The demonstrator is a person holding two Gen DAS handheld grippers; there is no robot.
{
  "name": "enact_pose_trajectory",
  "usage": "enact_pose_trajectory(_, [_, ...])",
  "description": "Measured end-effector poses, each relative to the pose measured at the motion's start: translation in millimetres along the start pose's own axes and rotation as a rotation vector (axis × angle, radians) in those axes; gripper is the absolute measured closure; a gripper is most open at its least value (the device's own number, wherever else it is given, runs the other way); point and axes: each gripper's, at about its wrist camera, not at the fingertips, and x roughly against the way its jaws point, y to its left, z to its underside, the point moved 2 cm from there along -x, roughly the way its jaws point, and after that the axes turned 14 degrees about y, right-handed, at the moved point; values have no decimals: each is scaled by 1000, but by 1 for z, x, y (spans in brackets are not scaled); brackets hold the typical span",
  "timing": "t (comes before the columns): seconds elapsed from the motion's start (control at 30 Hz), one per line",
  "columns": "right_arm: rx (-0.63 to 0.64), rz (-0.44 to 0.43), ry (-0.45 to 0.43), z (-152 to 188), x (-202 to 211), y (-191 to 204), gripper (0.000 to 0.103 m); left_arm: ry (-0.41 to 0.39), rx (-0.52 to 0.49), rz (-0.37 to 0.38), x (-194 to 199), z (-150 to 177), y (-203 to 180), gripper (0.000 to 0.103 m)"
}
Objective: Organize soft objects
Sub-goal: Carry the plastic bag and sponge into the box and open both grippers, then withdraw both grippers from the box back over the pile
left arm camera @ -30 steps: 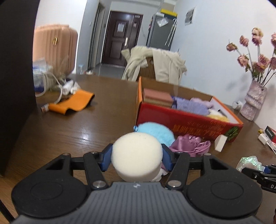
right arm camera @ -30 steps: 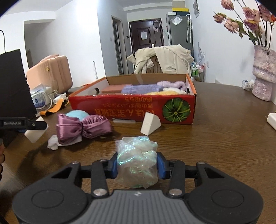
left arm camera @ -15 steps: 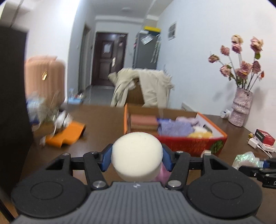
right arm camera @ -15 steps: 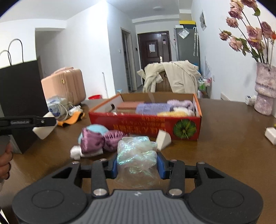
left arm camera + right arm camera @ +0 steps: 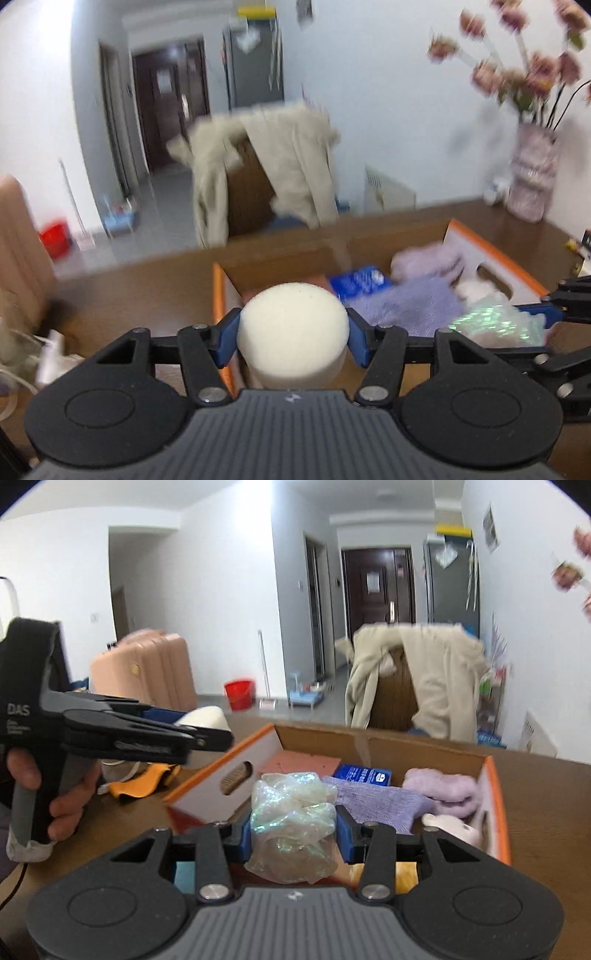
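My left gripper (image 5: 293, 341) is shut on a round white sponge (image 5: 293, 326) and holds it above the left end of the open red-and-orange cardboard box (image 5: 218, 295). My right gripper (image 5: 293, 836) is shut on a crumpled iridescent plastic bag (image 5: 291, 823) over the box's near side (image 5: 221, 779). The bag also shows in the left wrist view (image 5: 495, 325). The sponge also shows in the right wrist view (image 5: 205, 716). Inside the box lie a purple cloth (image 5: 376, 805), a lilac fluffy item (image 5: 443, 790), a pink sponge (image 5: 303, 764) and a blue packet (image 5: 364, 773).
The box stands on a brown wooden table (image 5: 546, 812). An orange cloth (image 5: 138, 782) lies left of the box. A vase of flowers (image 5: 532, 177) stands at the far right. A chair draped with a beige coat (image 5: 266, 170) is behind the table.
Both grippers have risen and moved forward over the box, each still holding its object. The items on the table in front of the box have dropped out of view.
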Motion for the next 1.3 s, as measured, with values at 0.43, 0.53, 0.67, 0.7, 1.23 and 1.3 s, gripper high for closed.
enact_pose_trajectory(0.43, [-34,47,147,-14,-91,-18,44,58,-46,-2,-54,-6,1,22])
enact_pose_trajectory(0.53, [-24,72,130,-16,-81,-17,39,13,-24,0,-34,-8,5,21])
enact_pose_trajectory(0.67, [-8,96,56,-22,-45,-16,37,-75,-20,-11,14,-6,7,15])
enact_pose_trajectory(0.7, [-3,104,32,-23,-32,-16,36,-102,-21,-13,30,-3,7,13])
enact_pose_trajectory(1.23, [57,135,-199,53,131,40,11,-349,76,-46,217,144,-19,0])
enact_pose_trajectory(1.3, [71,134,-211,73,135,49,10,-338,120,-35,222,165,-22,0])
